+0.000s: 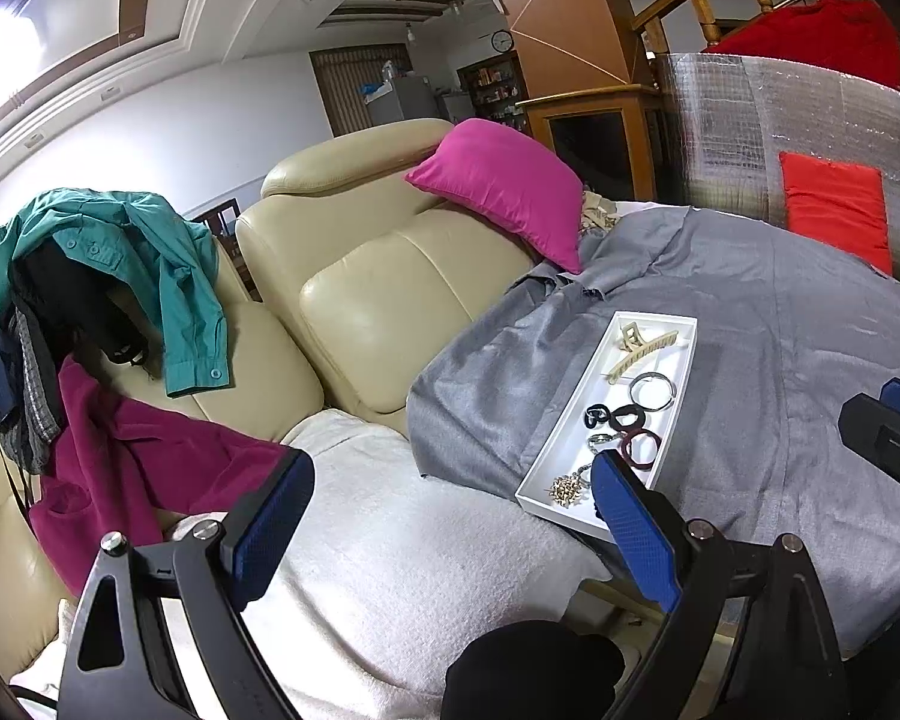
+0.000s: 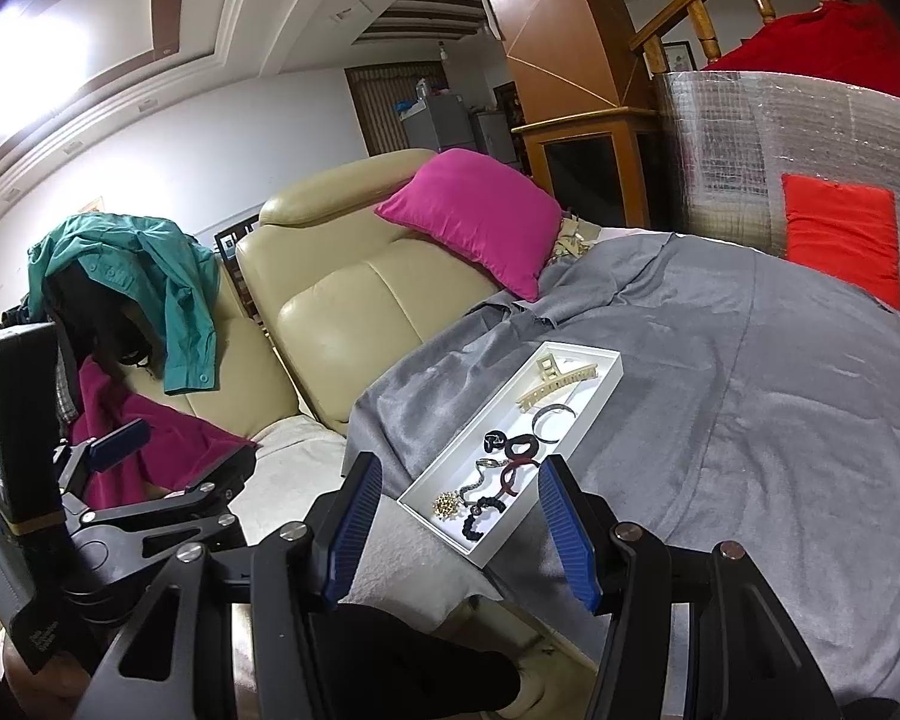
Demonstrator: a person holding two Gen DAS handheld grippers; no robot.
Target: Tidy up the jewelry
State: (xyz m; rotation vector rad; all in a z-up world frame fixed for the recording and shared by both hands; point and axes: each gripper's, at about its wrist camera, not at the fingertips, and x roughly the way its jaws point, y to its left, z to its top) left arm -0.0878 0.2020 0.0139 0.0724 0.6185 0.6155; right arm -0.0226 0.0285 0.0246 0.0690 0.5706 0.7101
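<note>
A white rectangular tray (image 1: 545, 457) (image 2: 601, 397) lies on a grey blanket (image 1: 780, 324) (image 2: 750, 372). It holds a beige claw clip (image 1: 636, 348) (image 2: 555, 387), a silver bangle (image 1: 651, 391) (image 2: 551, 420), black hair ties (image 1: 615, 417) (image 2: 510, 447), a maroon ring-shaped piece (image 1: 639, 449) (image 2: 510, 477) and a gold brooch (image 1: 567, 489) (image 2: 446, 506). My left gripper (image 1: 450, 498) is open and empty, to the left of the tray's near end. My right gripper (image 2: 459, 510) is open and empty, its fingers standing either side of the tray's near end, above it.
A beige leather sofa (image 1: 378, 276) carries a magenta cushion (image 1: 498, 192), a teal shirt (image 1: 168, 276) and maroon clothing (image 1: 126, 456). A white towel (image 1: 402, 552) lies below the tray. A red cushion (image 1: 834, 210) leans on a silver foil panel (image 1: 750, 120) at the back right.
</note>
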